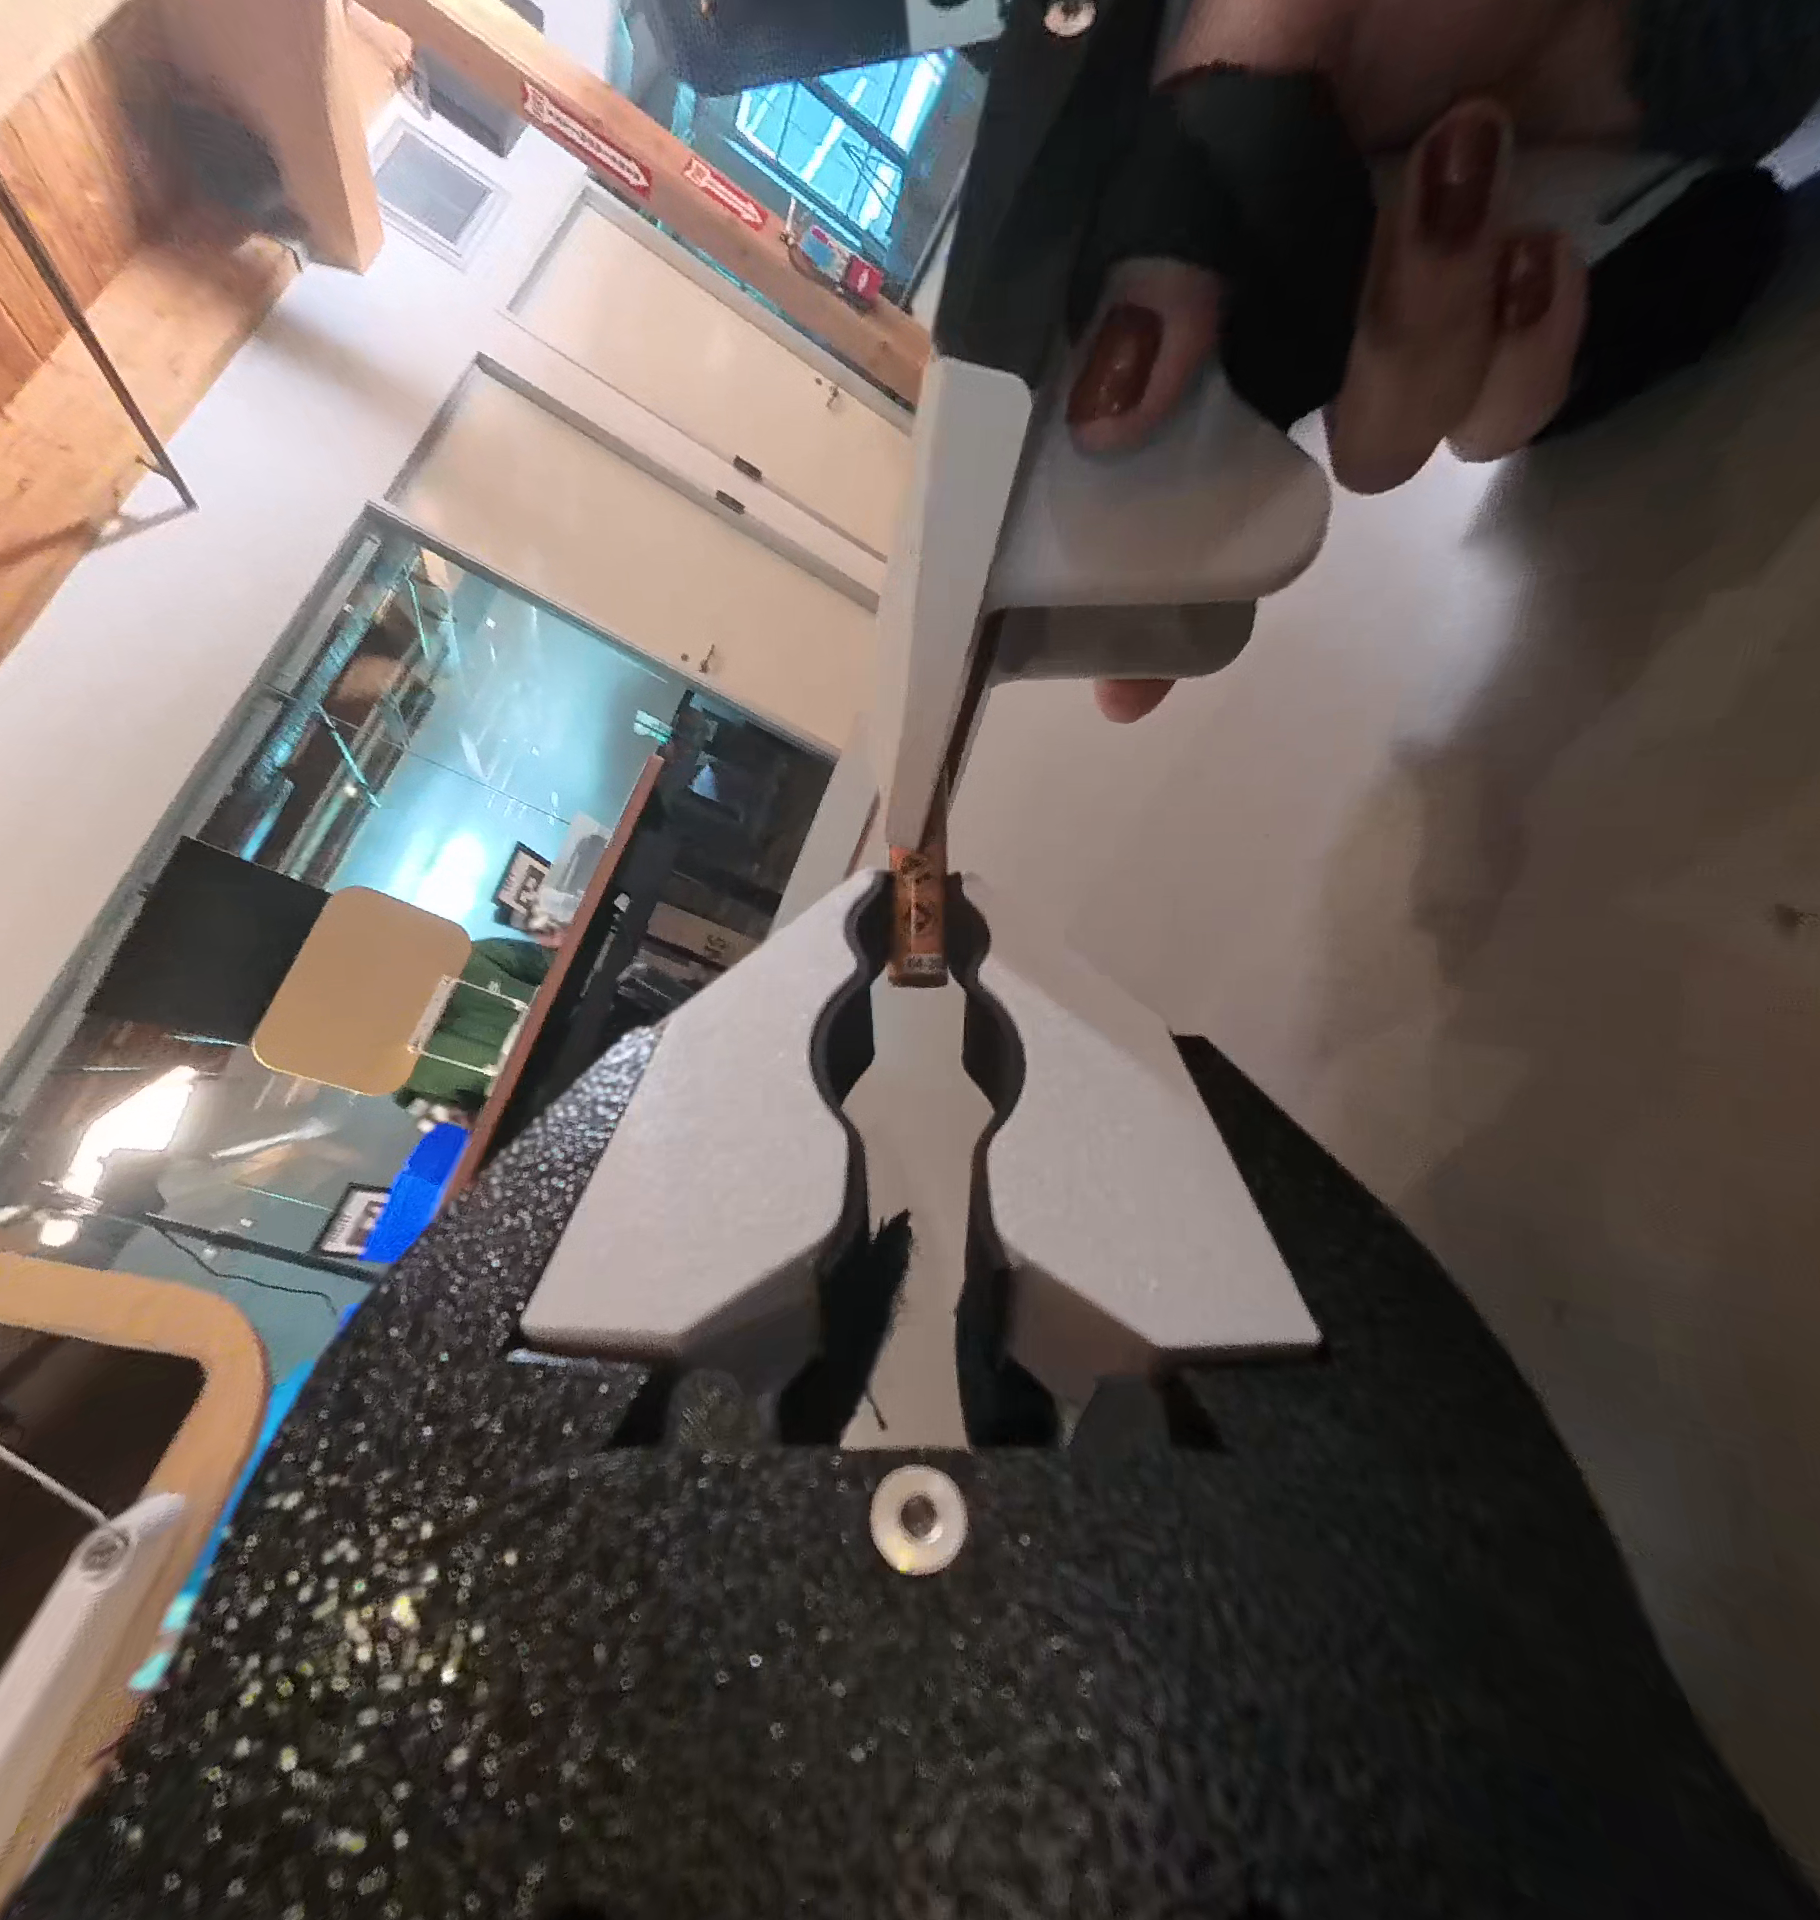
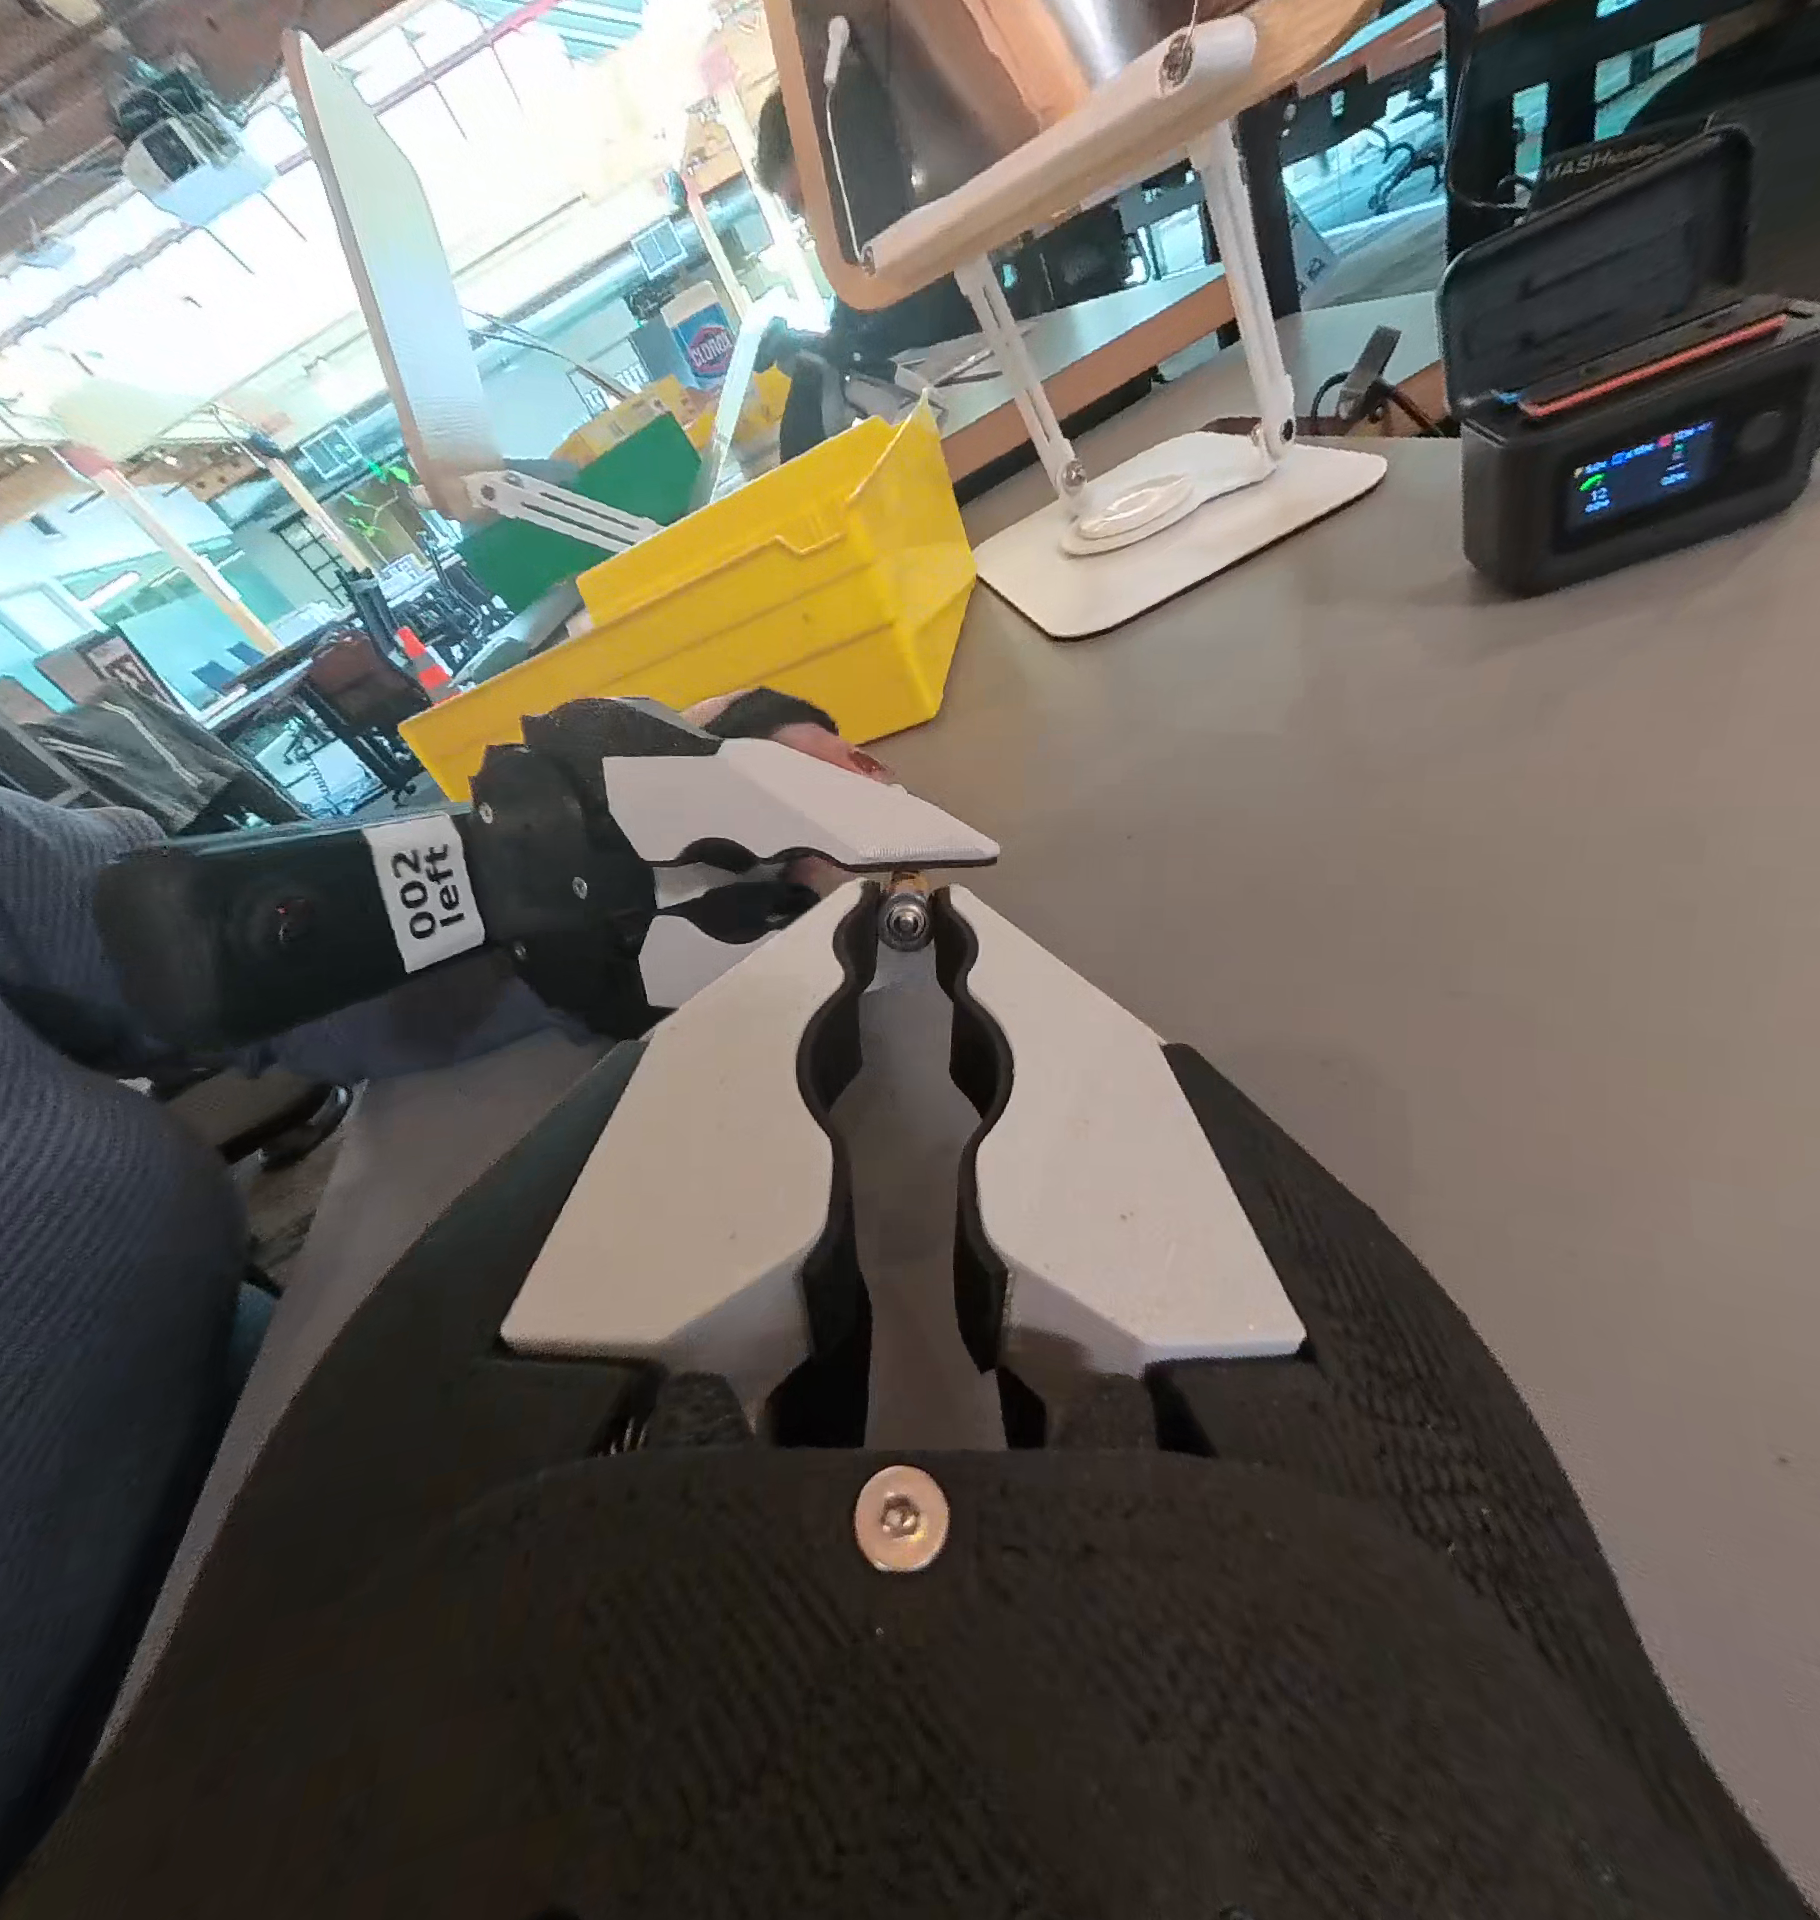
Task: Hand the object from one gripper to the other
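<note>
Small copper-coloured cylindrical battery [image 1: 917, 928] pinched at white matte tips of left gripper [image 1: 918, 914], right gripper [image 2: 908, 914] clamping its metal end, glossy yellow plastic bin [image 2: 781, 613] at 11 o'clock, smooth grey tabletop [image 2: 1405, 935].

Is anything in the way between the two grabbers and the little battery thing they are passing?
Nothing visible is in the way. The small copper-coloured battery already sits between the tips of the left hand-held gripper, and the right hand-held gripper closes on it too. Both meet at it above the grey table.
</note>
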{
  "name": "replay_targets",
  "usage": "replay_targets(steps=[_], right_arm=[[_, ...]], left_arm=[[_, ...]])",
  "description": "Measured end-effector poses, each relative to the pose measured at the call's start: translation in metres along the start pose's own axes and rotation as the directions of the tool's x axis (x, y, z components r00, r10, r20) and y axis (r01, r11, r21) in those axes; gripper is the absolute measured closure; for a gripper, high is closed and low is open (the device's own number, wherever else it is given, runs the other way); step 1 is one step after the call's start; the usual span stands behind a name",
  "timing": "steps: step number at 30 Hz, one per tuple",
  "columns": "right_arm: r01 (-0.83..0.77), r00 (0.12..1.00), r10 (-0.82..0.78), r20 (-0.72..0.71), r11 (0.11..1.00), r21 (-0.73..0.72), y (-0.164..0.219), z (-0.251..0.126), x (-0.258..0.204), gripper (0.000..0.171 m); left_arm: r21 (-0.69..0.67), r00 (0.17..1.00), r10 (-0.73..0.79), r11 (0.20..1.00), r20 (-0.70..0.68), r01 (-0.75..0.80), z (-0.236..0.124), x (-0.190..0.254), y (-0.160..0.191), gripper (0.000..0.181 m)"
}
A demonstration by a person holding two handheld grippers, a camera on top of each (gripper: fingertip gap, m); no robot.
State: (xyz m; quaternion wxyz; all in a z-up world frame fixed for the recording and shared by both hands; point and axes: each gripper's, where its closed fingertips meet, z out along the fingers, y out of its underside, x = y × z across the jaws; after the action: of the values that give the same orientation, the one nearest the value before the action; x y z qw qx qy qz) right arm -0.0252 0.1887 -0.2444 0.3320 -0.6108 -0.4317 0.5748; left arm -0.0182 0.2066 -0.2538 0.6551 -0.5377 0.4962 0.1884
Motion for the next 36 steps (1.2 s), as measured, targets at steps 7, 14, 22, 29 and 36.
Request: replay_targets(steps=[7,14,22,29,36], right_arm=[[0.322,0.94,-0.297,-0.168,0.934,0.152,-0.025,-0.007,0.002,0.112],[0.9,0.369,-0.822,-0.434,0.433,-0.055,-0.03,-0.006,-0.02,0.095],[0.956,0.248,-0.862,-0.442,0.291,-0.03,-0.03,0.001,-0.052,0.098],[0.958,0.231,-0.862,-0.451,0.282,-0.047,-0.03,0.0,-0.05,0.11],[0.972,0.168,-0.87,-0.464,0.226,-0.071,-0.032,-0.002,-0.052,0.123]], left_arm=[[0.049,0.782,-0.613,0.783,-0.113,0.62,-0.003,-0.025,0.003,0.174],[0.037,0.012,-0.661,-0.024,-0.75,0.999,-0.043,-0.052,-0.048,0.174],[-0.387,-0.444,-0.382,-0.22,-0.81,0.896,-0.048,-0.032,-0.069,0.173],[-0.41,-0.451,-0.426,-0.19,-0.784,0.892,-0.043,-0.022,-0.069,0.174],[-0.432,-0.436,-0.431,-0.114,-0.79,0.895,-0.046,-0.011,-0.077,0.174]])
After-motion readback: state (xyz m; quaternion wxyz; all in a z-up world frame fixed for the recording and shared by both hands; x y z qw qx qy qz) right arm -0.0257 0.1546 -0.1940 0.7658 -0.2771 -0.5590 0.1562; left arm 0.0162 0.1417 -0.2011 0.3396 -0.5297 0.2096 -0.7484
